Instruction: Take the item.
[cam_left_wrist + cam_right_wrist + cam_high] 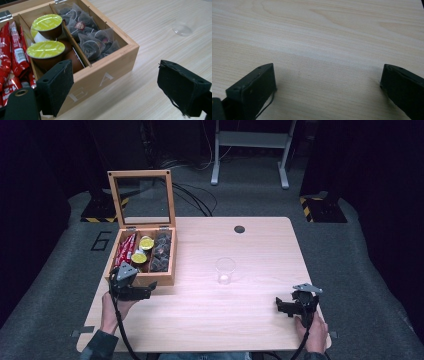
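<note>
Wooden tea box (pixel 161 279) with its glass lid up sits at the table's (pixel 210 320) left edge; the left gripper (pixel 113 87) hovers agape beside its front corner, seemingly untouching. The right gripper (pixel 327 92) gapes empty.

Open tea box (pixel 150 279) with raised lid (pixel 142 197) blocks left; cup (pixel 225 270) mid-table.

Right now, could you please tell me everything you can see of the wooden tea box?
The wooden tea box is light wood, lettered "TEA" on its front. It sits at the table's left edge, its glass-paned lid hinged upright. Three compartments hold red sachets, yellow-lidded capsules and dark pyramid tea bags. The left gripper hovers open at its front.
</note>
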A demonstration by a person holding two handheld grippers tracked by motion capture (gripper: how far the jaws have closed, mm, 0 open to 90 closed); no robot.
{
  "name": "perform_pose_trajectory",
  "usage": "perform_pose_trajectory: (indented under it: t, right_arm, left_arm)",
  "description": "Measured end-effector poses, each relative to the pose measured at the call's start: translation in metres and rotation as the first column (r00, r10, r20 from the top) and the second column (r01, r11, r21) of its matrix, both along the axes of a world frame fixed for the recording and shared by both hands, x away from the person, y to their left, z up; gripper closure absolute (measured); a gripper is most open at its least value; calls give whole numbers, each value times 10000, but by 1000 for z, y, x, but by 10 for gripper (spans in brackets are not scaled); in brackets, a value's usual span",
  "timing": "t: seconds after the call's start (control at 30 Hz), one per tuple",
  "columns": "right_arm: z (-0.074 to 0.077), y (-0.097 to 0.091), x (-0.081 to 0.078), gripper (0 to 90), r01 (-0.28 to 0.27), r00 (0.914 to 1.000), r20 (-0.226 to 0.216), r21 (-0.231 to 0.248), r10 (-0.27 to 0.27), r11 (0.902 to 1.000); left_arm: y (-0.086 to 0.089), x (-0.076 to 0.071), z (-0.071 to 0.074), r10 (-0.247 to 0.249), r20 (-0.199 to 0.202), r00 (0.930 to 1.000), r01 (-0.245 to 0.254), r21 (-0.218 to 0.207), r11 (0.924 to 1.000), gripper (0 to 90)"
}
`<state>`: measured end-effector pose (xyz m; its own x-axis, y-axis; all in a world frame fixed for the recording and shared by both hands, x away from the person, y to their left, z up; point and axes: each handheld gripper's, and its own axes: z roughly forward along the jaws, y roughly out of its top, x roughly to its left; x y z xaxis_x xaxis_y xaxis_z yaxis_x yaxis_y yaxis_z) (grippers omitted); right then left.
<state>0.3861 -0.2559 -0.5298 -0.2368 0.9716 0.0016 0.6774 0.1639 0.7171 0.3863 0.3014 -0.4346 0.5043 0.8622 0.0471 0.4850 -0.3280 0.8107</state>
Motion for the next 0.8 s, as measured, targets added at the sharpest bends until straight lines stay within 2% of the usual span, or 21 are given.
perform_pose_trajectory:
  t: [0.07,0.23,0.53,0.7,0.8]
  right_arm:
    - [0,0,0,0,2,10000,-1,1,-2,10000]
    - [0,0,0,0,2,10000,2,-4,-2,10000]
    - [0,0,0,0,5,10000,1,-3,-5,10000]
    - [0,0,0,0,2,10000,0,-2,-2,10000]
    - [0,0,0,0,4,10000,1,-5,-4,10000]
  left_arm:
    - [0,4,3,-18,62,10000,17,43,10000,142]
    - [-2,13,9,-15,92,10000,17,-154,9999,141]
    - [-8,32,16,-94,76,9999,94,47,9999,148]
    - [-10,47,16,-118,-149,9998,119,63,9999,177]
    - [-11,55,13,9,-420,9991,-1,180,9998,243]
